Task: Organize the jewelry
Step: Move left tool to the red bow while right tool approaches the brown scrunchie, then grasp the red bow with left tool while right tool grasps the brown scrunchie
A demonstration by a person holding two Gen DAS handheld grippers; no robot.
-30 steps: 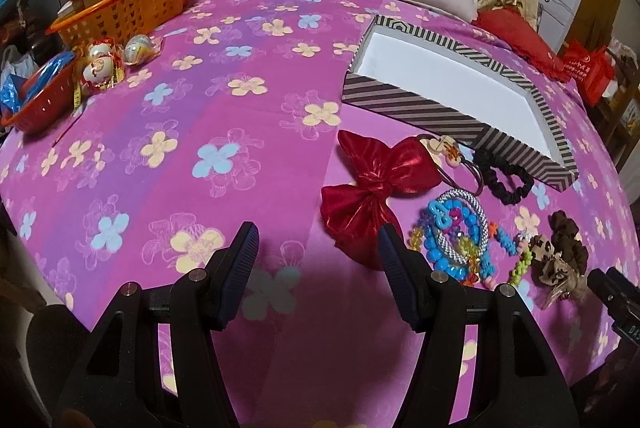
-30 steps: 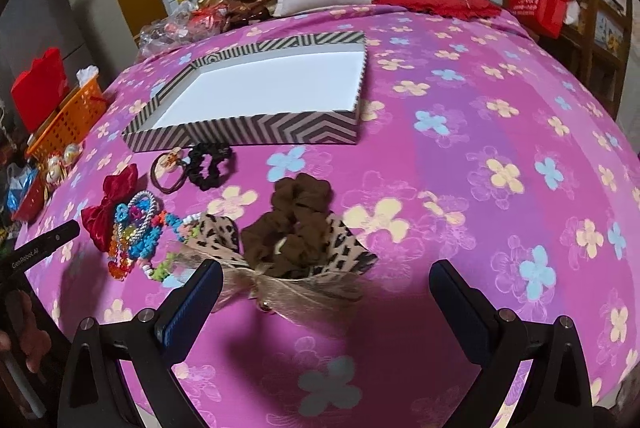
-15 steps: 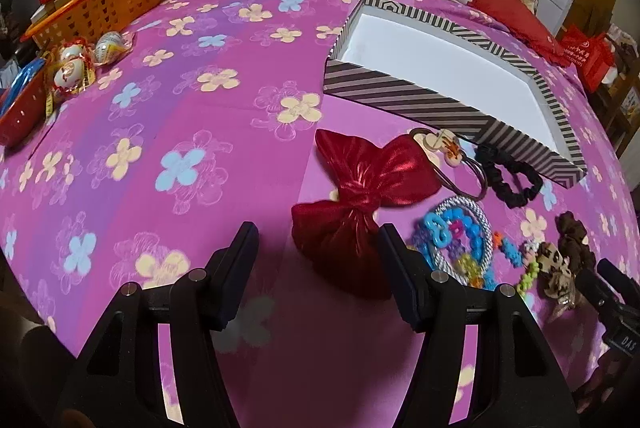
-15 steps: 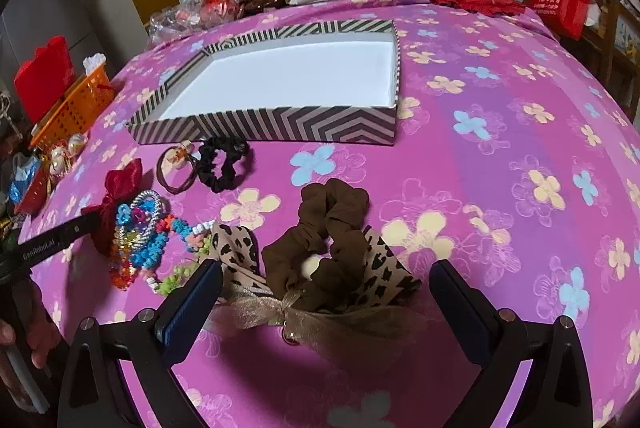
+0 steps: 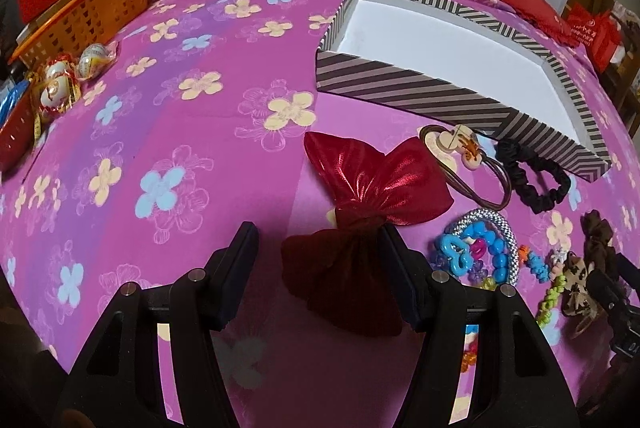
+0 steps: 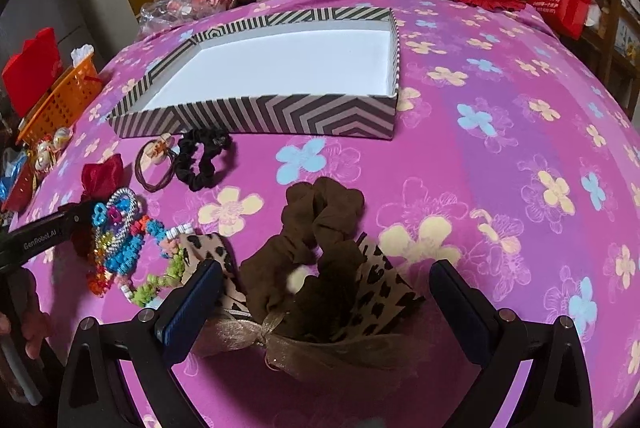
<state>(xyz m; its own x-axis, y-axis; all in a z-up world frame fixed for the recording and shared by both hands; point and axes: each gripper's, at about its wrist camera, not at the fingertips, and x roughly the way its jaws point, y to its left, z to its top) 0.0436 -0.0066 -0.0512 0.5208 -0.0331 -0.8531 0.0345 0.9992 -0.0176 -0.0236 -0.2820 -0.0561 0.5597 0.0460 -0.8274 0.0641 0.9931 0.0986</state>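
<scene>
I am holding the left hand-held gripper (image 5: 320,268) with its jaws spread wide over the red bow (image 5: 368,224), a shiny, crinkled satin piece pinched at a knotted middle; its lower lobe is lying between the dark flat pads and nothing is pressing on it yet. The bow is resting on the bed (image 5: 160,132), whose magenta cover is printed with blue and cream four-petal flowers.

I am keeping the right hand-held gripper (image 6: 324,292) wide open too, framing the brown scrunchie (image 6: 316,240), a soft gathered fabric ring, which is sitting on top of the leopard-print bow (image 6: 380,288) with its gauzy tan ribbon. Neither pad is touching them.

Between the two bows, the beaded bracelets (image 6: 120,240) are lying in a tangled heap of glossy blue, green and orange plastic beads plus a silver woven ring. Beyond them, close to the box wall, a black ruffled scrunchie (image 6: 200,160) is lying beside a thin brown elastic hair tie (image 6: 154,164) carrying a pale charm.

The striped box (image 6: 256,116), a shallow cardboard rectangle with grey chevron walls and a smooth white floor, is sitting further up the bed. An orange lattice plastic basket (image 5: 80,16) is standing at the bed's left edge.
</scene>
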